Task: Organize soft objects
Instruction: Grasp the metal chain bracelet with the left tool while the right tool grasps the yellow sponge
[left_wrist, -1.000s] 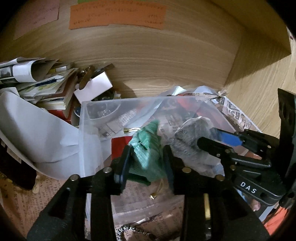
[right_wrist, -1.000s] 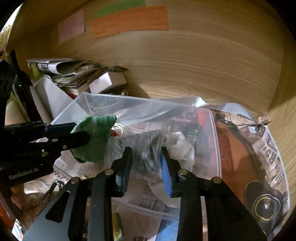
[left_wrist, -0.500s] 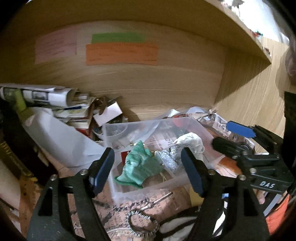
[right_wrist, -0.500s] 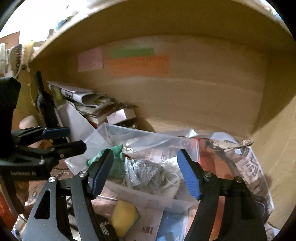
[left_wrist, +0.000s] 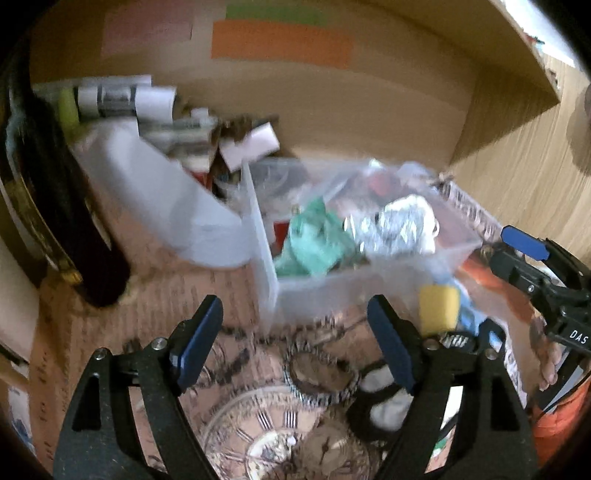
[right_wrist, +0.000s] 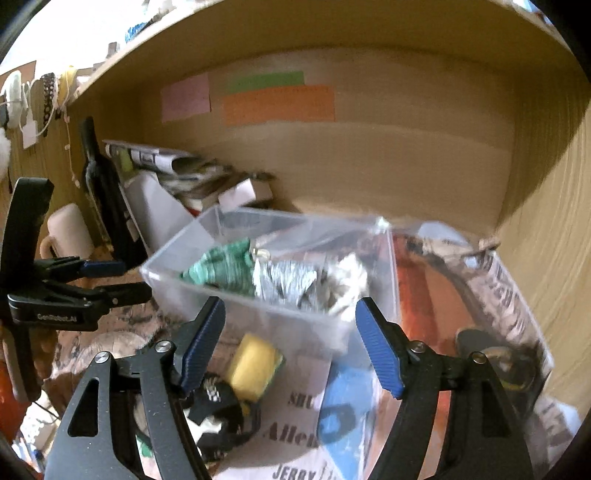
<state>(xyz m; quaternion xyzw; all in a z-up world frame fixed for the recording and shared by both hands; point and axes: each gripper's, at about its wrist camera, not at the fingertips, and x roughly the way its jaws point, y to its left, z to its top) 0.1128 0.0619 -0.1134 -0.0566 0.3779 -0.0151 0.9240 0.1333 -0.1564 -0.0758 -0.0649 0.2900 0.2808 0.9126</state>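
A clear plastic bin (left_wrist: 369, 284) (right_wrist: 173, 280) stands on a newspaper-covered shelf. Inside lie a green cloth (left_wrist: 314, 243) (right_wrist: 221, 266), a grey-silver soft piece (left_wrist: 391, 229) (right_wrist: 291, 280) and a white one (right_wrist: 351, 277). My left gripper (left_wrist: 295, 339) is open and empty, in front of the bin. My right gripper (right_wrist: 290, 347) is open and empty, just before the bin's front wall; it also shows at the right of the left wrist view (left_wrist: 517, 254). A yellow sponge (left_wrist: 439, 306) (right_wrist: 255, 365) and a black-and-white cloth (left_wrist: 384, 402) (right_wrist: 214, 413) lie in front of the bin.
Rolled newspapers and books (right_wrist: 166, 166) pile at the back left beside a white sheet (left_wrist: 159, 199). A clock print (left_wrist: 280, 435) and a bracelet (left_wrist: 321, 373) lie near my left gripper. A blue item (right_wrist: 343, 410) lies on the newspaper. The shelf's wooden side wall (right_wrist: 554, 240) is at right.
Both grippers let go of the green cloth and the grey piece, which now lie in the bin. Both opened wide and pulled back out of the bin.
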